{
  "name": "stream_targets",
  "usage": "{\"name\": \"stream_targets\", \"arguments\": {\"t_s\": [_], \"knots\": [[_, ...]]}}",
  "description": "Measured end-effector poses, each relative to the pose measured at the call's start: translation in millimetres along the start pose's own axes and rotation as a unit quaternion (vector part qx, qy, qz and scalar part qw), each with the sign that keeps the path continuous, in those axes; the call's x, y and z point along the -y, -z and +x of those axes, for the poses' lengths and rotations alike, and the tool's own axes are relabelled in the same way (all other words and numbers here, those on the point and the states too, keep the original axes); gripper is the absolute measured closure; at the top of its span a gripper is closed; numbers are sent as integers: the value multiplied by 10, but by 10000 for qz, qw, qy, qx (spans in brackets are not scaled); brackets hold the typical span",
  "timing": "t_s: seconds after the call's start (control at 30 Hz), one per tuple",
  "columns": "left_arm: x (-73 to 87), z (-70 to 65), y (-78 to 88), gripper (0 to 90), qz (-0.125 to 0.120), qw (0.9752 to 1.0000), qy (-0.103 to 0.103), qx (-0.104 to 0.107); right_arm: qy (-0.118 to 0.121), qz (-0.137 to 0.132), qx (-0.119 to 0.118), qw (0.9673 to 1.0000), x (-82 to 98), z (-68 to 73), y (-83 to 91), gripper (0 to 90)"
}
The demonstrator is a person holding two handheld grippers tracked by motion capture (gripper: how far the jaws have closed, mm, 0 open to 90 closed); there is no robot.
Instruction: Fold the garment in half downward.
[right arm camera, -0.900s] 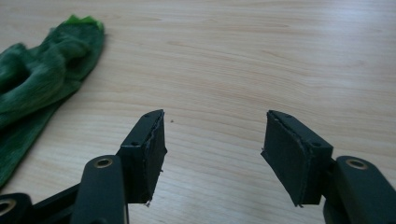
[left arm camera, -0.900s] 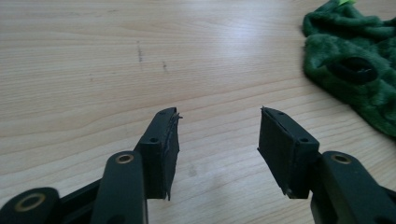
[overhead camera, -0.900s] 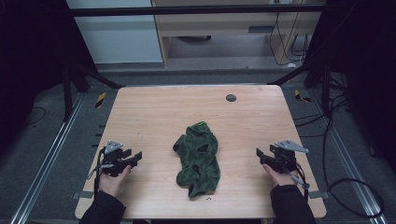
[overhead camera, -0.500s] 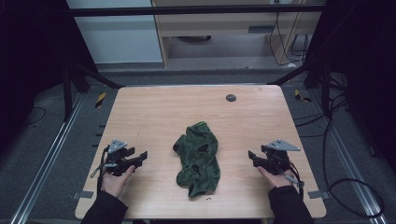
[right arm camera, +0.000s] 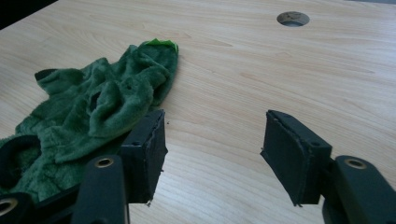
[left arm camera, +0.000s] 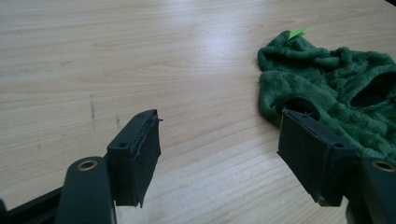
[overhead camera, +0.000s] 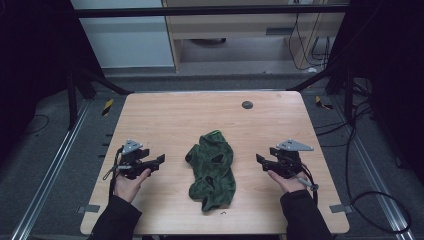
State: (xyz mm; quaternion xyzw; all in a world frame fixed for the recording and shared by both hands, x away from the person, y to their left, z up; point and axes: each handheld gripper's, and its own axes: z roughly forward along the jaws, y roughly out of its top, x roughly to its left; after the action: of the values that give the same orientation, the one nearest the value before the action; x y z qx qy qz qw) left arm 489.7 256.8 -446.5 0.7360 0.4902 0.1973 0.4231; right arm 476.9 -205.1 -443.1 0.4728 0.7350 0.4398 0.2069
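The left gripper (overhead camera: 159, 161) has its jaws spread wide with only bare wood between them, touching nothing, and the right gripper (overhead camera: 259, 160) is likewise wide open and empty, both hovering near the front edge of the worktop (overhead camera: 165, 115) and pointing inward. Between them, apart from each, lies the crumpled green fleece garment (overhead camera: 212, 170), stretching from the middle of the worktop toward its front edge. In the left gripper view the garment sits just beyond the right-hand jaw; in the right gripper view, behind the left-hand jaw.
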Motion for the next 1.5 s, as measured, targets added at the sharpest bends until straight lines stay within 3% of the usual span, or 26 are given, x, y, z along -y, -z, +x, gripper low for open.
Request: {"name": "stream_targets", "arguments": {"t_s": [0.17, 0.83, 1.23, 1.33, 1.5], "knots": [[-123, -59, -85, 295, -29, 9999, -143, 30, 6, 52, -63, 10000, -80, 44, -76, 403], [-387, -174, -308, 331, -221, 9994, -256, 54, 135, 83, -275, 9995, -359, 243, -365, 454], [-476, -302, -636, 355, -27, 9991, -401, 146, 138, 155, -366, 9991, -435, 339, -602, 475], [-474, -311, -729, 370, 18, 9992, -330, 235, 88, 187, -400, 9990, -439, 362, -664, 477], [-483, -365, -864, 397, 196, 9985, -471, 194, 99, 266, -391, 9988, -433, 384, -761, 481]]}}
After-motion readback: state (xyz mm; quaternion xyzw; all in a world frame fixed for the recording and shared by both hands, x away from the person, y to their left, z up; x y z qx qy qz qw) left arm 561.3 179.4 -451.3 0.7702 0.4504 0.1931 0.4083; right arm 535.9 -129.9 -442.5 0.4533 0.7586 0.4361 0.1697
